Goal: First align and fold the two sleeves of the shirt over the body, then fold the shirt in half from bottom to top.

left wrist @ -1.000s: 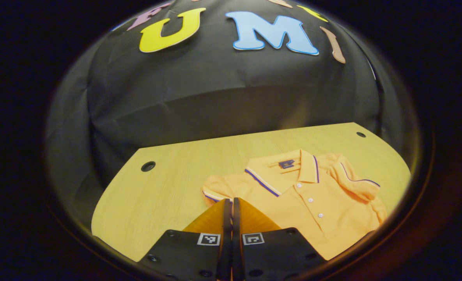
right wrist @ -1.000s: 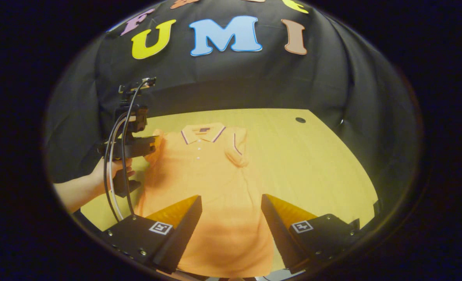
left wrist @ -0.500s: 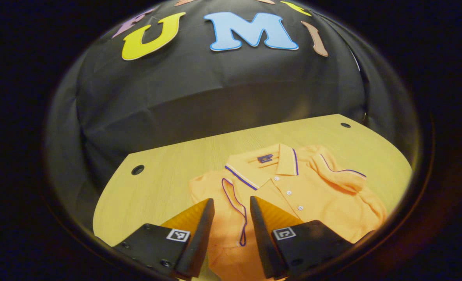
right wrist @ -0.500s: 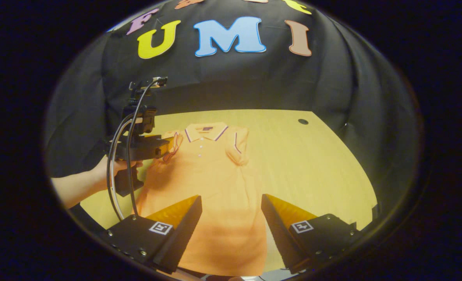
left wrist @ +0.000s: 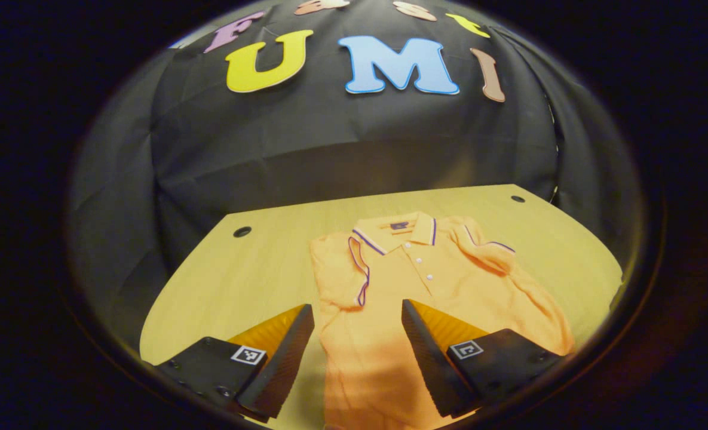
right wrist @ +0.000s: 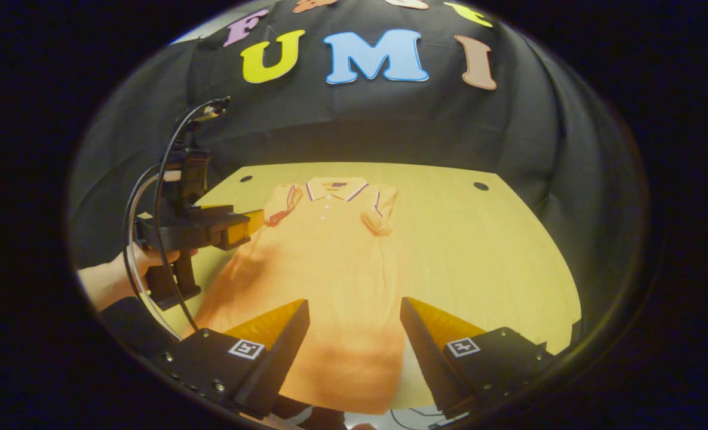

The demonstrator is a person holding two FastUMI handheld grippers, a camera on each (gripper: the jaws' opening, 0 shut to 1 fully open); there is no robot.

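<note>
In the left gripper view, the orange shirt lies flat on the bench, collar toward the far edge, with both sleeves folded in over the body, and the left gripper hangs above its lower half with its fingers spread wide and holding nothing. In the right gripper view, the same shirt runs from the far middle of the bench toward the camera; the right gripper has its fingers spread over the hem end, gripping nothing, while a hand holds the left gripper just beside the shirt's left edge below the folded sleeve.
</note>
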